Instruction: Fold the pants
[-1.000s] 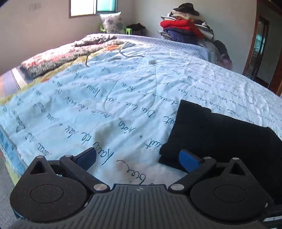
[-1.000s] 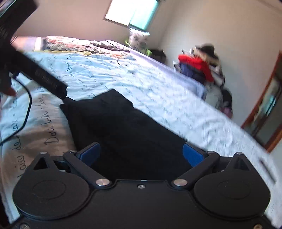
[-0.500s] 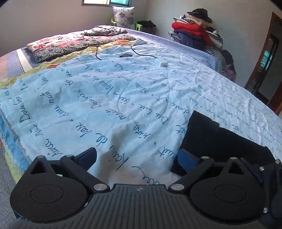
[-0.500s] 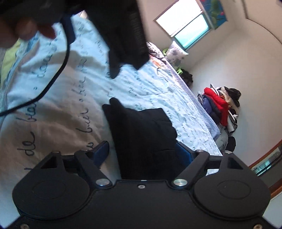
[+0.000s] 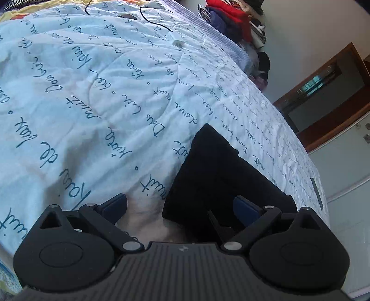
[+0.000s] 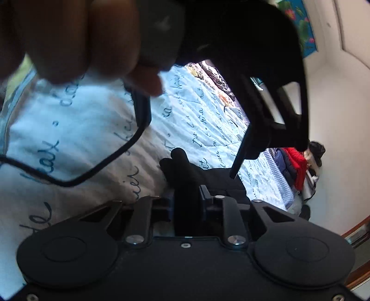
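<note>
My right gripper was clamped tight on a bunched edge of the black pants, which lay folded on the light blue quilt with script lettering. My left gripper hung with its jaws spread wide, gripping nothing, the pants' near corner between its blue pads. A clothes pile sat by the wall.
</note>
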Action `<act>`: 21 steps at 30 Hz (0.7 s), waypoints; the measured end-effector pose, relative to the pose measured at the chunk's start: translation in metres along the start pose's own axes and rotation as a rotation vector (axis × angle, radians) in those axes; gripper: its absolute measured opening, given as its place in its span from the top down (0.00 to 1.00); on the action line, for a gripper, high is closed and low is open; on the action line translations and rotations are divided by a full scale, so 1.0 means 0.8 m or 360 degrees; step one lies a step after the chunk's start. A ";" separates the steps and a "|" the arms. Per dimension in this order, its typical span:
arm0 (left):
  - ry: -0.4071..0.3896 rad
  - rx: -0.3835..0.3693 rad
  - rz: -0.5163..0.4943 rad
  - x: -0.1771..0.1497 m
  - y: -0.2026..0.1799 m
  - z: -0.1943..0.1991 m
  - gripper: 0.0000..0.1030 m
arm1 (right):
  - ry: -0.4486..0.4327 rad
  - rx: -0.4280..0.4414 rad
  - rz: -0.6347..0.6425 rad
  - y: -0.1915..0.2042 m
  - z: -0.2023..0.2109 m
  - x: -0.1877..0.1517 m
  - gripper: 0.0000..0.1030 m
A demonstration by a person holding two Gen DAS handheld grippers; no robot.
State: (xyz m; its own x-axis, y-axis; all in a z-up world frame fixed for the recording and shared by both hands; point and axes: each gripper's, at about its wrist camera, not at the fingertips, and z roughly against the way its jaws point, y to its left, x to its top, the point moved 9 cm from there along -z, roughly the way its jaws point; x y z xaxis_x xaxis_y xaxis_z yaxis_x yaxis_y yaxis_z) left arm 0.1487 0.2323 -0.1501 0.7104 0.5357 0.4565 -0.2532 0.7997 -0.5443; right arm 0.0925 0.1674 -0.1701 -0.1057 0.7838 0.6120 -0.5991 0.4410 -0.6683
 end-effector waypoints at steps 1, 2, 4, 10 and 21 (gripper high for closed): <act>0.0018 -0.0018 0.0013 0.001 -0.001 -0.004 0.08 | -0.0016 0.0025 -0.0073 -0.008 0.003 0.002 0.83; 0.0031 -0.0036 0.0030 0.001 -0.002 -0.009 0.09 | -0.0032 0.0048 -0.0144 -0.017 0.008 0.004 0.83; 0.0046 -0.0101 0.0066 0.005 -0.006 -0.015 0.09 | -0.0063 0.0092 -0.0271 -0.033 0.016 0.004 0.84; 0.0081 -0.0380 0.0260 0.028 -0.028 -0.048 0.08 | -0.0138 0.0199 -0.0609 -0.075 0.040 -0.002 0.84; 0.0126 -0.0421 0.0366 0.033 -0.039 -0.097 0.78 | -0.0292 0.0502 -0.1091 -0.098 0.074 -0.024 0.83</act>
State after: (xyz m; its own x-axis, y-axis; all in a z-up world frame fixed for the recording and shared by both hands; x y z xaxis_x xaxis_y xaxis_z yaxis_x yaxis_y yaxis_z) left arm 0.2267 0.2002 -0.1758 0.7060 0.6625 0.2505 -0.2412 0.5574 -0.7944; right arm 0.0946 0.0924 -0.1045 0.2566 0.2838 0.9239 -0.7727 0.6345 0.0197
